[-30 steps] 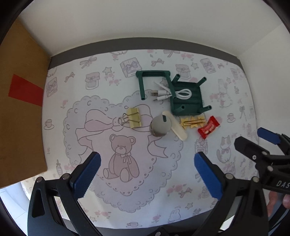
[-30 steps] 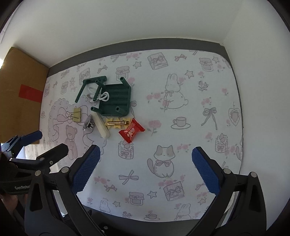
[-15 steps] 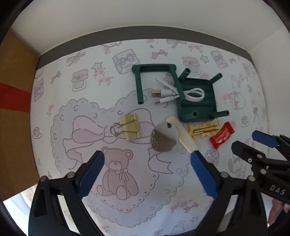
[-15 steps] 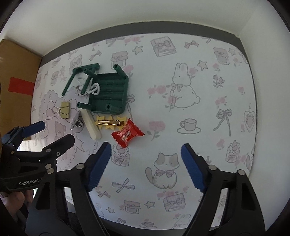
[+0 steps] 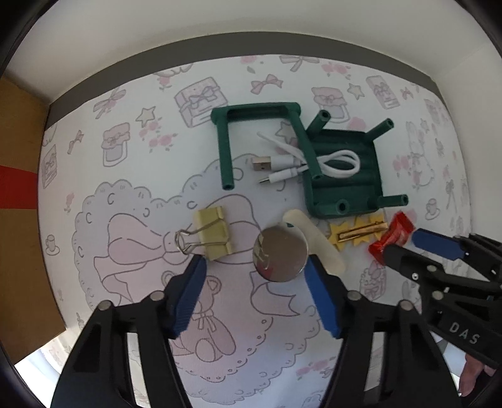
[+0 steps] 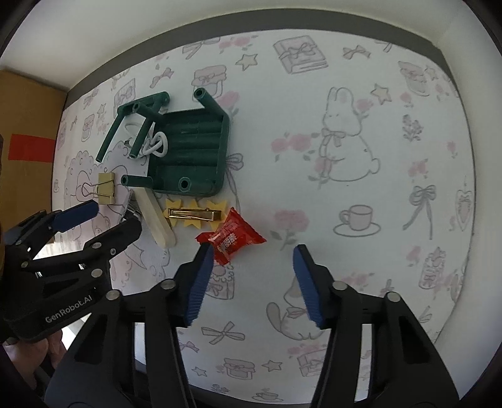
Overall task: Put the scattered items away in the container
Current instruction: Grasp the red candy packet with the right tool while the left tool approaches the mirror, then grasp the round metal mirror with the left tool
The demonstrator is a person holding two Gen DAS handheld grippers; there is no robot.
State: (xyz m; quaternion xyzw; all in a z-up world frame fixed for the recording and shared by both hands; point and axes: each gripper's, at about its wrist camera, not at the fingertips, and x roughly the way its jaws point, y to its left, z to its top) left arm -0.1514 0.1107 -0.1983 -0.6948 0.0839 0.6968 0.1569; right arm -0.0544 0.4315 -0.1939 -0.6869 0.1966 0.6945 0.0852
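Observation:
Small items lie on a patterned cloth (image 5: 131, 194): a yellow binder clip (image 5: 213, 232), a round silver disc (image 5: 280, 258) on a cream stick (image 5: 317, 238), a yellow hair clip (image 5: 357, 233) and a red candy packet (image 6: 232, 238). My left gripper (image 5: 254, 263) points down over the disc, its jaws closing. The disc sits between the tips, beside the right finger and apart from the left one. My right gripper (image 6: 252, 251) points down with jaws closing. The packet lies between the tips, against the left finger.
A green slatted tray with legs and a frame (image 5: 345, 175) lies tipped behind the items, a white USB cable (image 5: 313, 163) looped through it. A cardboard box with red tape (image 5: 18, 188) stands at the left edge. White walls (image 5: 251, 28) close the back and right.
Both grippers have come down toward the cloth, and their jaws have narrowed. The left now frames the silver disc. The right now reaches the red packet.

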